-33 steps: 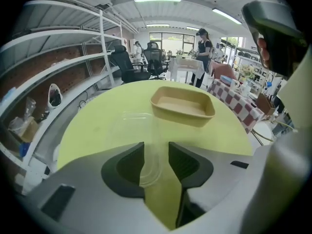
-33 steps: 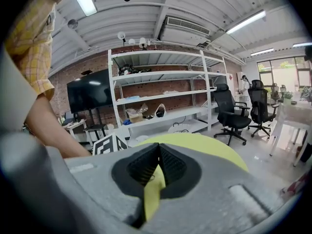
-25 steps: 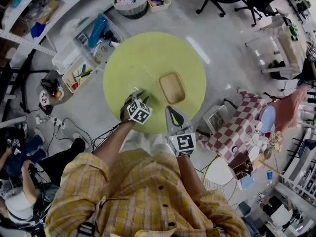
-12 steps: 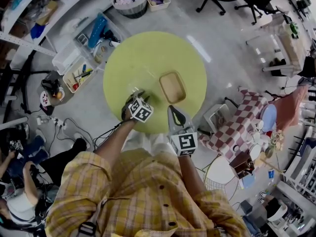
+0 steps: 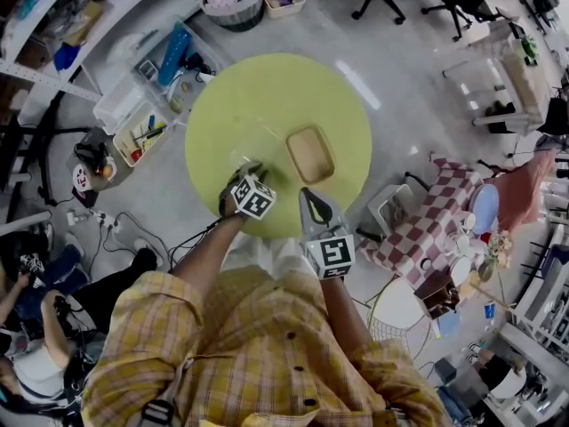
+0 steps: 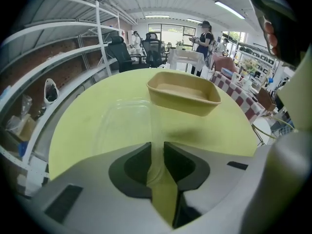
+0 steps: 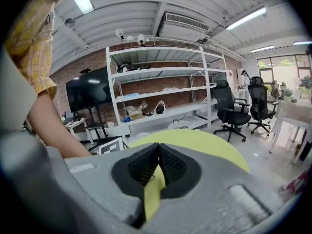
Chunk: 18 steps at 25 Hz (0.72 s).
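Clear lid (image 6: 127,123): thin see-through plastic, probably light, bendy and slick. It is best taken by its rim. It sits by the table's near edge.
Left gripper (image 6: 157,149): clamped on the lid's near rim.
Tan tray (image 6: 183,94): just beyond the lid, toward the table's middle.
Right gripper (image 7: 158,150): jaws pressed together on nothing, at the near edge.
Table (image 5: 258,96): round, yellow-green.
Count: one lid, one tray, two grippers.

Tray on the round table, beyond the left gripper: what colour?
Plain tan, no pattern. The tray shows best in the left gripper view.
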### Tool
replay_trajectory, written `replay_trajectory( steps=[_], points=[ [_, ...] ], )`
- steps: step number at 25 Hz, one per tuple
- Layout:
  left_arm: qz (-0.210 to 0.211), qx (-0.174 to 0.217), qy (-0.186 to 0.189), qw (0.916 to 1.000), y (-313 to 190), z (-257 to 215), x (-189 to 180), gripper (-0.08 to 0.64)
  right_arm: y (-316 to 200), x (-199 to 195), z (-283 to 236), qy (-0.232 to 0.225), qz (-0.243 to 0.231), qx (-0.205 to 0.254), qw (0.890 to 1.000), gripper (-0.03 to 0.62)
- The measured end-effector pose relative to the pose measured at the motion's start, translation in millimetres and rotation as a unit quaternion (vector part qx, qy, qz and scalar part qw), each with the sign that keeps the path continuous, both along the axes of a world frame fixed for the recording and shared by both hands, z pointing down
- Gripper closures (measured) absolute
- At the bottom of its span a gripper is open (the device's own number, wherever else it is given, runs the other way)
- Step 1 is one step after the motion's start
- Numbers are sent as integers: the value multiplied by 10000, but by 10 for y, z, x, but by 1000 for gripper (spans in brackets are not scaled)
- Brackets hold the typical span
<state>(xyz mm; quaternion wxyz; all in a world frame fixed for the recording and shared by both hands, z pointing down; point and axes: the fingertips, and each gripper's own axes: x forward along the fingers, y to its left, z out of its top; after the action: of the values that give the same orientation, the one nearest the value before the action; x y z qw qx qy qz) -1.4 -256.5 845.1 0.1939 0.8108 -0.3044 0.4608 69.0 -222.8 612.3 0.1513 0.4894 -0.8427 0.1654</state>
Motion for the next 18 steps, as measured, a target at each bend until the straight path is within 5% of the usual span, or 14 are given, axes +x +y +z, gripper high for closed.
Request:
replay_trajectory(
  steps=[18],
  points=[
    [-317,29,-133,9994,-15,-98,-91,534,156,67,-38,-10,13,15,10000,594]
  ],
)
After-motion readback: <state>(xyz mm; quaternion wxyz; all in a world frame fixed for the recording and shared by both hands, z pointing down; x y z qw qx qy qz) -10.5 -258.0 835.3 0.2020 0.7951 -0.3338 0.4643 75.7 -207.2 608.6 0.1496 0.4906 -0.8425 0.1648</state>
